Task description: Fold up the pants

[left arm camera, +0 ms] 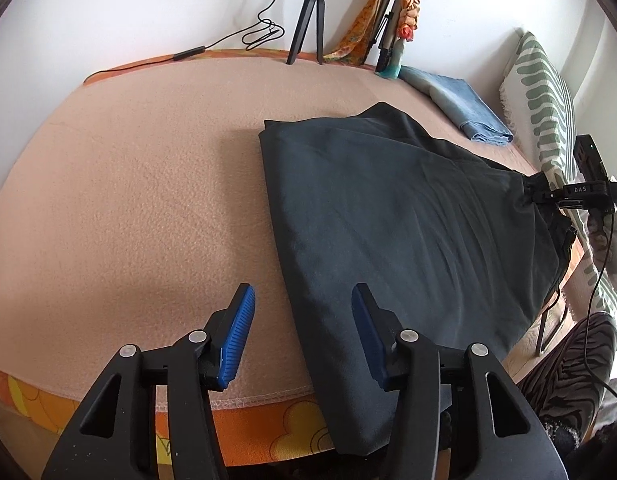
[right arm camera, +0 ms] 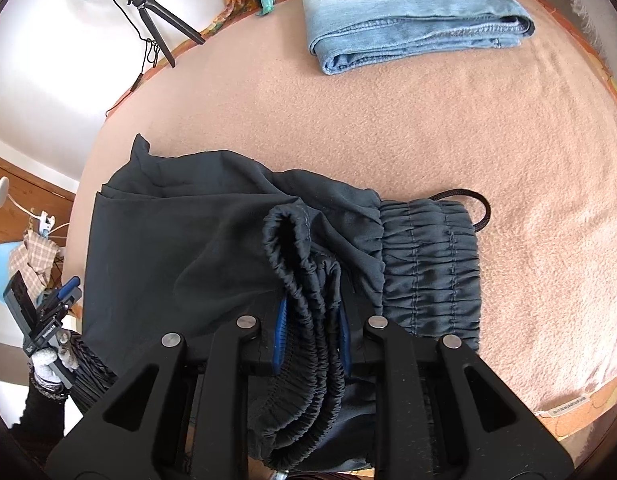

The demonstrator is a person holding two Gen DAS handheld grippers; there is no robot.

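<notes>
Dark pants [left arm camera: 388,208] lie folded on a pink blanket [left arm camera: 128,200]. My left gripper [left arm camera: 304,336] stands open at the blanket's near edge; the pants' folded side edge runs between its blue pads without touching them. In the right wrist view the elastic leg cuffs [right arm camera: 308,320] are bunched between the pads of my right gripper [right arm camera: 313,336], which is shut on them. The cuffs sit just left of the gathered waistband [right arm camera: 428,268] and its black drawstring [right arm camera: 478,206]. The right gripper [left arm camera: 548,196] also shows at the pants' far right end. The left gripper [right arm camera: 64,292] shows small in a gloved hand.
Folded blue jeans [right arm camera: 408,12] lie at the back of the blanket. A ring light on a tripod [left arm camera: 308,20] and a cable [left arm camera: 264,32] stand at the wall. A green-patterned pillow [left arm camera: 544,92] borders the right side. An orange sheet edge [left arm camera: 248,412] runs along the front.
</notes>
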